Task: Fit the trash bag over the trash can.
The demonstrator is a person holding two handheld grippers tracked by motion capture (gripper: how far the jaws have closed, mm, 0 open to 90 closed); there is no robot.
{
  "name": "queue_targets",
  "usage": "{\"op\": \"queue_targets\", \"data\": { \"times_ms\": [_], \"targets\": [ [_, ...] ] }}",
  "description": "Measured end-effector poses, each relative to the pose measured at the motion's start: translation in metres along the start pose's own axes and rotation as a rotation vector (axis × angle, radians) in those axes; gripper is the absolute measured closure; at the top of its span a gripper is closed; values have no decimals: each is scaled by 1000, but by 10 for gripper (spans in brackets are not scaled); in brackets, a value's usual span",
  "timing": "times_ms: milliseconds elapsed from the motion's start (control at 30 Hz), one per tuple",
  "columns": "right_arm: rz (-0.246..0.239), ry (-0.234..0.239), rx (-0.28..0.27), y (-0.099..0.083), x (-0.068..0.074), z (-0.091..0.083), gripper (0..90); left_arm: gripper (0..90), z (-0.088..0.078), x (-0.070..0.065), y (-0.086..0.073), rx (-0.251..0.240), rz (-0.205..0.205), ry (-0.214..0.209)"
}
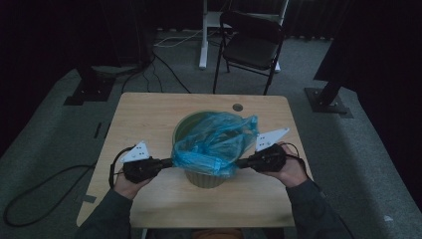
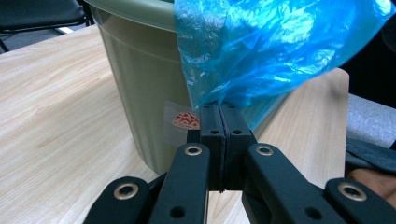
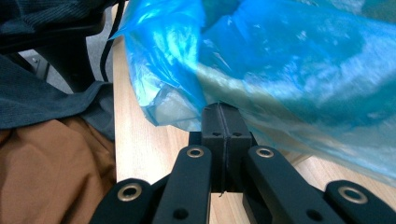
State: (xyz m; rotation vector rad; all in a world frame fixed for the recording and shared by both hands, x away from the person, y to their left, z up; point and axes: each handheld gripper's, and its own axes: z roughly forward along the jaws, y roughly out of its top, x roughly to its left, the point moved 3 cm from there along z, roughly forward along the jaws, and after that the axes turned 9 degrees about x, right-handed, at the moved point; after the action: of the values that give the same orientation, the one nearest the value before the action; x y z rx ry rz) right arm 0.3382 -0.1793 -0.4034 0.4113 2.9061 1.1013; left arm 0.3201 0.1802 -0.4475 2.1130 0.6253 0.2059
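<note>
Pinching the blue bag point(image 1: 215, 142) from opposite sides, the left claw point(image 1: 168, 162) and right claw point(image 1: 240, 162) were clamped on its plastic over the green bin point(image 1: 204, 178) standing mid-tabletop point(image 1: 149, 114).

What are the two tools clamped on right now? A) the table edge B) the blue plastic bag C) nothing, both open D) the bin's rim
B: the left tool and the right tool each have their jaws shut on the edge of the blue plastic bag, which drapes over the green bin.
</note>
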Motion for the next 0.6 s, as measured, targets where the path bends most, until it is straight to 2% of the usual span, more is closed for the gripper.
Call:
{"op": "queue_targets", "data": {
  "times_ms": [67, 100, 233, 367, 600],
  "targets": [
    [7, 5, 0, -1, -1, 1, 900, 894, 1, -3, -1, 5, 7, -11],
    [2, 31, 8, -2, 3, 6, 900, 894, 4, -6, -1, 13, 17, -22],
    [-31, 56, 38, 1, 8, 13, 900, 893, 10, -9, -2, 36, 33, -30],
    [-29, 55, 75, 0, 6, 18, 900, 892, 13, -9, -3, 49, 36, -28],
    [-8, 30, 72, -2, 0, 12, 900, 892, 10, -5, -4, 54, 28, -11]
  ]
}}
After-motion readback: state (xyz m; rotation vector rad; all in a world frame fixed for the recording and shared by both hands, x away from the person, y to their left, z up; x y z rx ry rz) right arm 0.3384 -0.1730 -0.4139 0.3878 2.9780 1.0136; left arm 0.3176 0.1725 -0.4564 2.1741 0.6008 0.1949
